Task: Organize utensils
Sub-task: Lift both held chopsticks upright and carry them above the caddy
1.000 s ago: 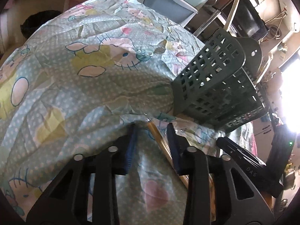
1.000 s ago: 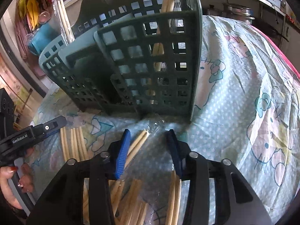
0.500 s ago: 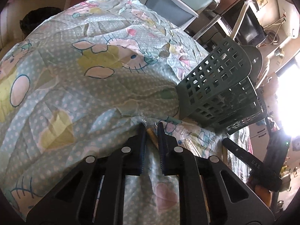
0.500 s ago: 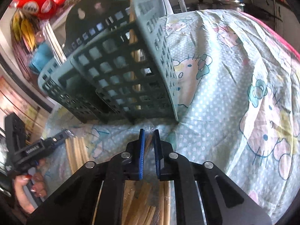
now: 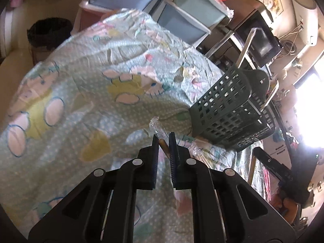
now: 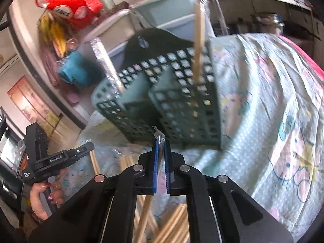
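Jaws of the left gripper (image 5: 162, 139) pinch a wrapped chopstick (image 5: 160, 132) near its tip, lifted off the cloth (image 5: 85, 93); ahead and right stands the caddy (image 5: 228, 109). Those of the right gripper (image 6: 160, 142) clamp another wrapped pair (image 6: 160, 141), likely for dropping tip-down into the caddy just ahead.

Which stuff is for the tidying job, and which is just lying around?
For the job:
- wrapped chopsticks in left tongs
- wrapped chopsticks in right tongs
- green basket
- loose chopsticks

Lying about:
- red bag
- plastic drawers
- cartoon cloth
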Motion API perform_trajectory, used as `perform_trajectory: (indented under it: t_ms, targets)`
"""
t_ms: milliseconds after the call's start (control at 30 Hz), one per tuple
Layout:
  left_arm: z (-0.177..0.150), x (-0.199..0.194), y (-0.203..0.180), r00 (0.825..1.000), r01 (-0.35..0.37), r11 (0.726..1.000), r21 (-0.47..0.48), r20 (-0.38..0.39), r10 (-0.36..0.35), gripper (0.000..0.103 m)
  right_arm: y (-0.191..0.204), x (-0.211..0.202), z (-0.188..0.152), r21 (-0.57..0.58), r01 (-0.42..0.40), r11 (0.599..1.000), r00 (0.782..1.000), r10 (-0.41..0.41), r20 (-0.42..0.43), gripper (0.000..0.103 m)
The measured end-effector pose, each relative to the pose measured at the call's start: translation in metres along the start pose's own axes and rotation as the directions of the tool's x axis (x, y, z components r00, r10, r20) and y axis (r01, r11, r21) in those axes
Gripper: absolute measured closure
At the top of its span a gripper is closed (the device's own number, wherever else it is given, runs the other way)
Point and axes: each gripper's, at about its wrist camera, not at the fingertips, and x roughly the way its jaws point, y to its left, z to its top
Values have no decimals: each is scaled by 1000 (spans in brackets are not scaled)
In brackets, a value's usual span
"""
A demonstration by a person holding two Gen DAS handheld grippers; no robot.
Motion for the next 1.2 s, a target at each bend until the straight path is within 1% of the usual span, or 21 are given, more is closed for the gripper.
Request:
perform_trajectory:
  t_ms: [67, 100, 233, 400, 500, 533, 867, 1200]
  targets:
    - [1, -9, -1, 1000, 10, 1000, 8, 14, -10, 97, 13, 3, 3, -14, -16, 1000, 1000, 16, 12, 98]
    - [2, -13, -3, 1000, 14, 1000, 15, 22, -14, 97, 17, -2, 5, -27, -29, 999, 999, 29, 22, 98]
    - [4, -34, -21, 998, 20, 996, 81, 59, -24, 98, 43, -12, 8, -79, -54, 995, 996, 59, 62, 98]
    - [5, -53, -44, 995, 41, 989, 144, 87, -54, 98, 69, -29, 11, -134, -67, 989, 990, 82, 113, 99]
    - [6, -62, -56, 992, 61, 983, 172, 99, -79, 99, 76, -44, 14, -161, -69, 985, 985, 93, 149, 99]
    - [6, -66, -62, 991, 66, 981, 183, 103, -86, 99, 82, -43, 20, -167, -64, 984, 983, 91, 160, 99]
    - [10, -88, -108, 978, 109, 952, 286, 139, -154, 100, 87, -72, 27, -187, -49, 981, 968, 93, 231, 99]
    - [22, -95, -143, 967, 134, 928, 348, 160, -200, 100, 89, -90, 43, -225, -8, 974, 942, 83, 326, 99]
